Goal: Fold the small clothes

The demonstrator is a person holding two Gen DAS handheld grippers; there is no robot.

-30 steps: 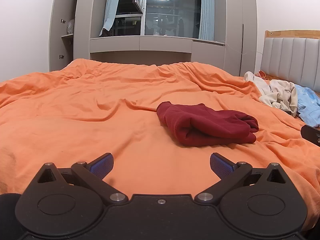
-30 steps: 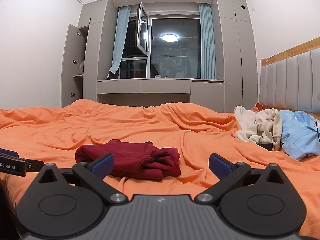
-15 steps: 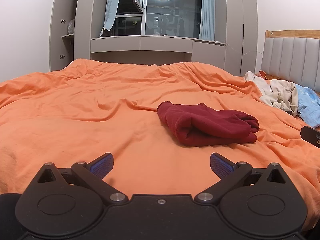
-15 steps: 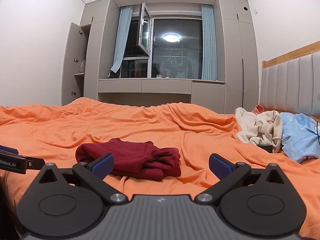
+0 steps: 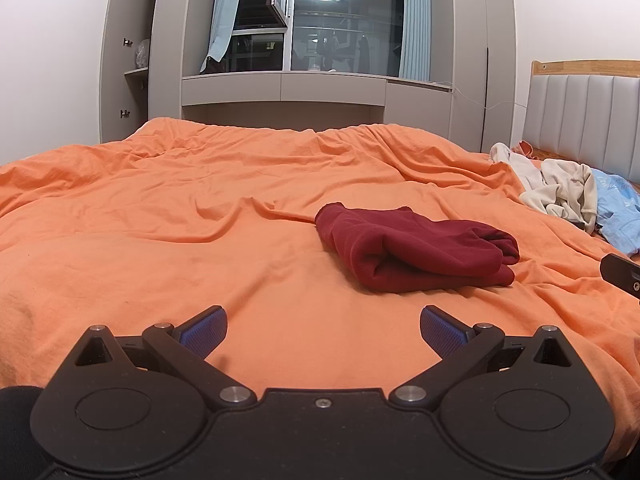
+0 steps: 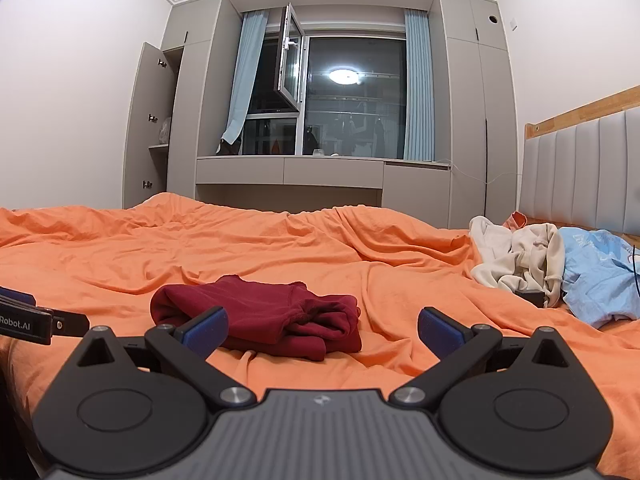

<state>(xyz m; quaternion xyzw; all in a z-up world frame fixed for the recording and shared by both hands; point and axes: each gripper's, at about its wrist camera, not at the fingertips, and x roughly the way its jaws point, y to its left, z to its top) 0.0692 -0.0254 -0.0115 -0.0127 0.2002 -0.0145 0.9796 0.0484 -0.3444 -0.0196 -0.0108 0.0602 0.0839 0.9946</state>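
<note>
Right wrist view: with both grippers' jaws spread and empty, the folded maroon garment [image 6: 260, 314] is best left undisturbed while the cream garment [image 6: 520, 256] is fetched.

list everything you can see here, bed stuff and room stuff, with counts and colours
red garment: 1, dark red, folded, mid-bed
duvet: 1, orange, covers the bed
cream clothes: 1 heap, cream, unfolded, by the headboard
blue garment: 1, light blue, unfolded, right of the cream heap
headboard: 1, grey padded with wood rail, far right
curtains: 2, light blue, either side of the window
window: 1, dark, one sash open
wardrobe: 1, grey, door open, left of the window
left claw: 1, black with blue pads, open, empty
right claw: 1, same, open, empty
</note>
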